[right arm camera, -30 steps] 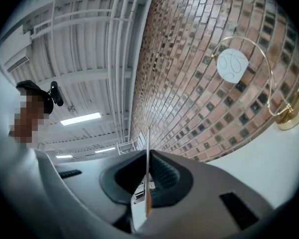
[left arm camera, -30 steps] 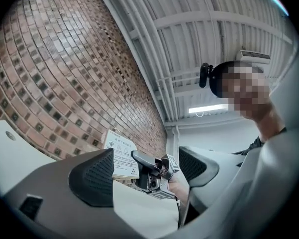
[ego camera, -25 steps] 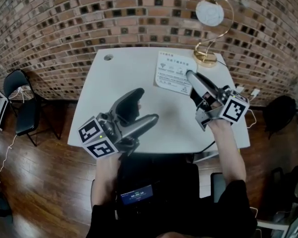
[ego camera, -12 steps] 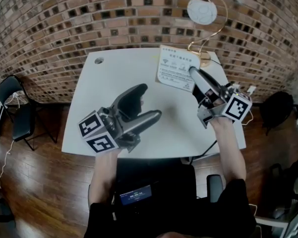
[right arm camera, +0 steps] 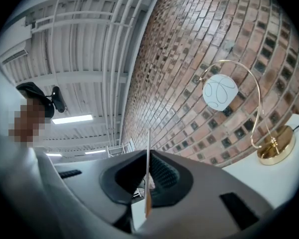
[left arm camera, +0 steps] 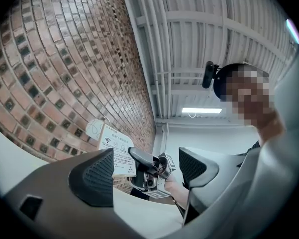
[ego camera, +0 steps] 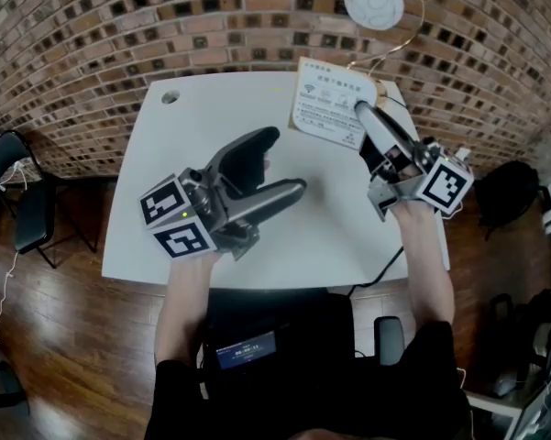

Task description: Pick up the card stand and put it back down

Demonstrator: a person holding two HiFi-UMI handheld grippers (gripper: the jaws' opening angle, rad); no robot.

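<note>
Card stand up in the air, pinched in the right gripper!
The right gripper (ego camera: 359,110) is clamped almost fully closed on the thin edge of the card stand (ego camera: 328,115), holding it above the far right of the bench (ego camera: 192,136). The left gripper (ego camera: 284,163) hovers mid-bench, jaws wide, nothing in them. The danger is that slim edge grip: the stand could twist or slip out, and a tilted set-down may topple it or clip the lamp (ego camera: 374,3) just beyond.

Card stand (ego camera: 328,115): white printed sheet; tilted; edge pinched in right gripper (ego camera: 360,111); raised off table (ego camera: 165,200)
</note>
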